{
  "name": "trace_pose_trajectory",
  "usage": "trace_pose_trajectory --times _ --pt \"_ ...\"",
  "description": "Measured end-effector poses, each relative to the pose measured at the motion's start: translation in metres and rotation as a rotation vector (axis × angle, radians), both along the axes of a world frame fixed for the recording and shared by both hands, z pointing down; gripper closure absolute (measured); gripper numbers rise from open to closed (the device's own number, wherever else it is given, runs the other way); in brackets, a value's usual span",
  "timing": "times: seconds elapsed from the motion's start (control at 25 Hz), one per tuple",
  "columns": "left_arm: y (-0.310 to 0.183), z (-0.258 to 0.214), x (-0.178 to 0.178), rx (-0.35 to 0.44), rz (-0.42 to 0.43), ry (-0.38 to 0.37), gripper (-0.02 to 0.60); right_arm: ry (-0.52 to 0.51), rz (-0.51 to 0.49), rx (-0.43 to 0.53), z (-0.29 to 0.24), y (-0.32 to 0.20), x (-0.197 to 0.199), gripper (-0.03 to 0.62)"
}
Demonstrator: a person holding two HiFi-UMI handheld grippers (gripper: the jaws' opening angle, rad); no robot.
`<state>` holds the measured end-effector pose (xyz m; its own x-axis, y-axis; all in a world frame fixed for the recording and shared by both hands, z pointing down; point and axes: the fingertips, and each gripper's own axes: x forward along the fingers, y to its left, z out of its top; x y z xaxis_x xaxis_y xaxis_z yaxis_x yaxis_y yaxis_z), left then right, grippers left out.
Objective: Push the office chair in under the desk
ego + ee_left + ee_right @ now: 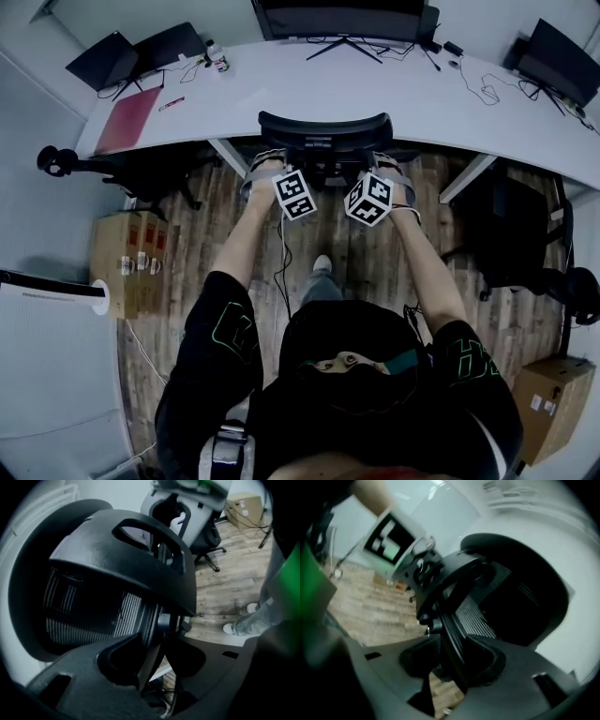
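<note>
The black office chair [323, 129] stands with its backrest top at the white desk's [281, 84] front edge and its seat under the desk. My left gripper [302, 187] and right gripper [358, 192] sit just behind the backrest, on either side and turned inward, marker cubes up. In the left gripper view the backrest's [122, 559] thin rim runs through the left gripper [159, 667], whose jaws stand wide and open around it. In the right gripper view the backrest rim [450, 620] crosses the equally wide right gripper [450, 667]. I see no pad pressing on it.
Two slanted desk legs [230, 155] [466, 176] flank the chair. Other chairs stand at left [141, 173] and right [516, 234]. Cardboard boxes [131, 262] [553, 398] sit on the wooden floor. On the desk are a monitor [342, 19], laptops [103, 58] and a red folder [127, 117]. My shoe [322, 264] is behind the chair.
</note>
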<state>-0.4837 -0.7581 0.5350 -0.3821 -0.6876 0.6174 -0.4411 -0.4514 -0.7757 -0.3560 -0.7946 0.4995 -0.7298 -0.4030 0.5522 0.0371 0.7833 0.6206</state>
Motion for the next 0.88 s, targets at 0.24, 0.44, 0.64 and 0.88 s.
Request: trace_pose_trajectory --times 0.24,0.44,0.64,0.88 --pt "0.022 -0.042 0.016 0.209 -0.124 0.159 0.484 -0.258 0.041 -0.267 -0.049 0.016 0.030 0.534" --pt "0.044 -0.106 0.043 0.589 -0.291 0.518 0.572 -0.582 0.127 -0.536 -0.083 0.015 0.051 0.589" --pt "0.060 -0.167 0.076 0.921 -0.406 0.933 0.572 -0.894 0.255 -0.666 -0.130 0.008 0.089 0.591" --pt "0.064 -0.188 0.105 1.032 -0.378 1.035 0.574 -0.935 0.357 -0.559 -0.155 -0.006 0.137 0.591"
